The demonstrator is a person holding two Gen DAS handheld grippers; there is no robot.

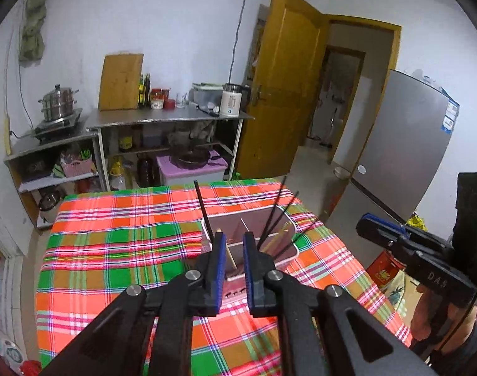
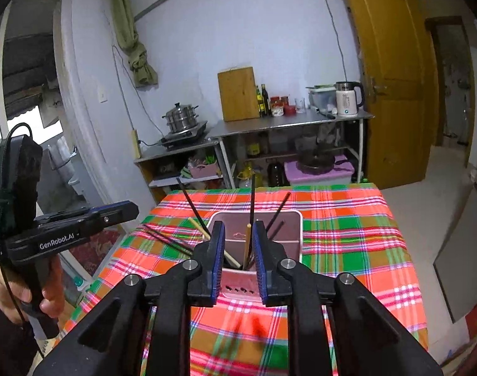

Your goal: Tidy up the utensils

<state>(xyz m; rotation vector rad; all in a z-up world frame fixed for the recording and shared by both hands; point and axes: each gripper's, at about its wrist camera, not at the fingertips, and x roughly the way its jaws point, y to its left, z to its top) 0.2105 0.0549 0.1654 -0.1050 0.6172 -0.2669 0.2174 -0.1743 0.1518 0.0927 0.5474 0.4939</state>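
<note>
A white utensil holder (image 1: 271,219) (image 2: 293,235) with a dark inside stands on the plaid tablecloth (image 1: 122,238) (image 2: 348,241). Several black chopsticks (image 1: 274,216) (image 2: 251,206) and light wooden ones (image 1: 230,255) (image 2: 247,244) stand slanted in it. A few black chopsticks (image 2: 166,239) lie over its left side onto the cloth. My left gripper (image 1: 233,241) is open and empty just in front of the holder. My right gripper (image 2: 238,228) is open and empty, also just in front of it. Each gripper shows at the edge of the other's view.
Behind the table stand steel shelves (image 1: 163,119) with a steamer pot (image 1: 58,103), a cutting board (image 1: 121,83), bottles and a kettle (image 1: 232,100). A yellow door (image 1: 285,87) and a grey fridge (image 1: 404,144) are to the right.
</note>
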